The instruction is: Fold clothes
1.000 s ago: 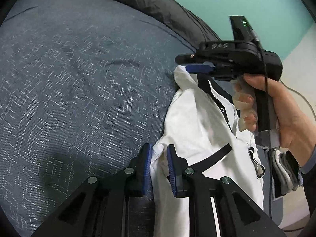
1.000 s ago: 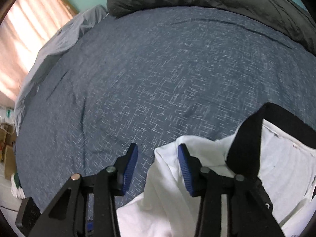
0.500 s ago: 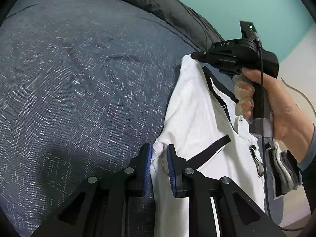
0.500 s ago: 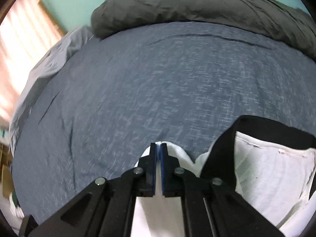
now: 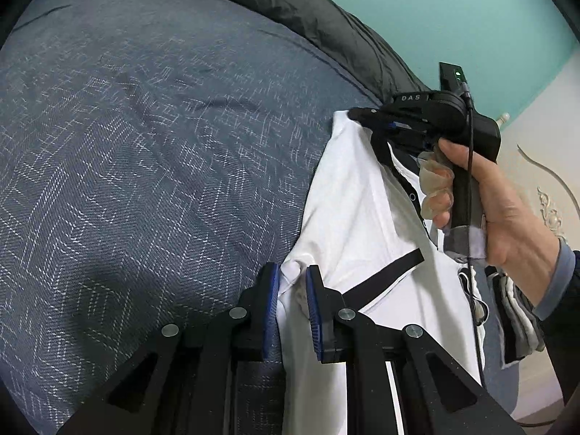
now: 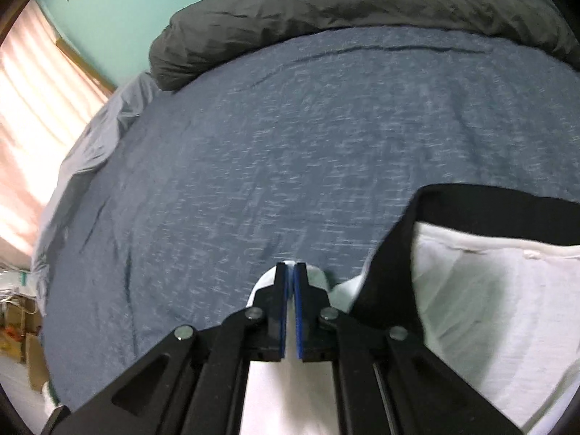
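Note:
A white polo shirt (image 5: 359, 217) with a black collar and black trim hangs stretched above a dark blue bed cover (image 5: 145, 145). My left gripper (image 5: 293, 290) is shut on a bunched fold at the shirt's armpit. My right gripper (image 5: 357, 116) shows in the left wrist view, held by a hand, pinching the shirt's shoulder next to the collar. In the right wrist view my right gripper (image 6: 291, 290) is shut on white shirt cloth (image 6: 489, 308), with the black collar (image 6: 471, 210) to its right.
A dark grey duvet (image 6: 362, 7) is bunched along the far side of the bed against a teal wall. A pale grey sheet (image 6: 90, 137) and a curtained window lie to the left. Folded grey and white clothes (image 5: 514, 311) lie under the right hand.
My right gripper closed on the shirt's shoulder and lifted it up and to the right, pulling the shirt taut. My left gripper kept its hold.

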{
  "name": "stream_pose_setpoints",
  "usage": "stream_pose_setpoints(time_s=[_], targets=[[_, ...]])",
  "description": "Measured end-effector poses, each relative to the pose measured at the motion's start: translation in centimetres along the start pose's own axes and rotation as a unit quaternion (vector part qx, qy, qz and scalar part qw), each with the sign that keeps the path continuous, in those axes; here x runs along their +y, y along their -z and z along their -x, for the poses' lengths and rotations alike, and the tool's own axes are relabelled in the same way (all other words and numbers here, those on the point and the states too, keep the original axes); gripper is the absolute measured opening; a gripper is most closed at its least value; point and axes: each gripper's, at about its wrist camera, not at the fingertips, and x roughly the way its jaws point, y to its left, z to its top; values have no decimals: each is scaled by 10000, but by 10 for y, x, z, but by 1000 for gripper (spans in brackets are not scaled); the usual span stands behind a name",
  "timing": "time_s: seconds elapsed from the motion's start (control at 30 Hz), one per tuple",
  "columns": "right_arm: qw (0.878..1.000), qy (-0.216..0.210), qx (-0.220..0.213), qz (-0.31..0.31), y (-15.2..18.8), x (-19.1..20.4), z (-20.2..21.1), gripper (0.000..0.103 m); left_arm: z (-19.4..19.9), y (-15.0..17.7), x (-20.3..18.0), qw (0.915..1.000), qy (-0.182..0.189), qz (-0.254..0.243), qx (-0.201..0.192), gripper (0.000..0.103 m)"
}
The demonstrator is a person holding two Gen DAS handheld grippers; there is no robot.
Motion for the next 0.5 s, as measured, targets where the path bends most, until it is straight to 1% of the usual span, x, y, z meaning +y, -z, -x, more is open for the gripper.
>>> stream_pose_setpoints(time_s=[0.1, 0.13, 0.23, 0.27, 0.3, 0.37, 0.43, 0.5], targets=[[9999, -15, 119, 16, -1, 6, -4, 6, -1, 1, 0, 10000, -6, 3, 1, 17], [9999, -4, 131, 19, -2, 8, -4, 9, -1, 1, 0, 10000, -8, 4, 2, 17], [9999, 83, 136, 67, -6, 13, -4, 25, -2, 1, 0, 10000, -9, 2, 4, 17], [9998, 121, 134, 89, -7, 15, -4, 35, -2, 1, 0, 10000, -7, 3, 5, 17], [9997, 154, 161, 122, -8, 18, -6, 37, -2, 1, 0, 10000, -5, 5, 6, 17], [9993, 222, 217, 188, -10, 24, -9, 37, -4, -4, 2, 10000, -6, 9, 9, 17], [9980, 433, 336, 303, -10, 27, -14, 37, -3, -5, 1, 10000, -4, 9, 12, 17], [9971, 476, 430, 414, -8, 29, -18, 36, -2, -5, 1, 10000, -2, 8, 15, 17]])
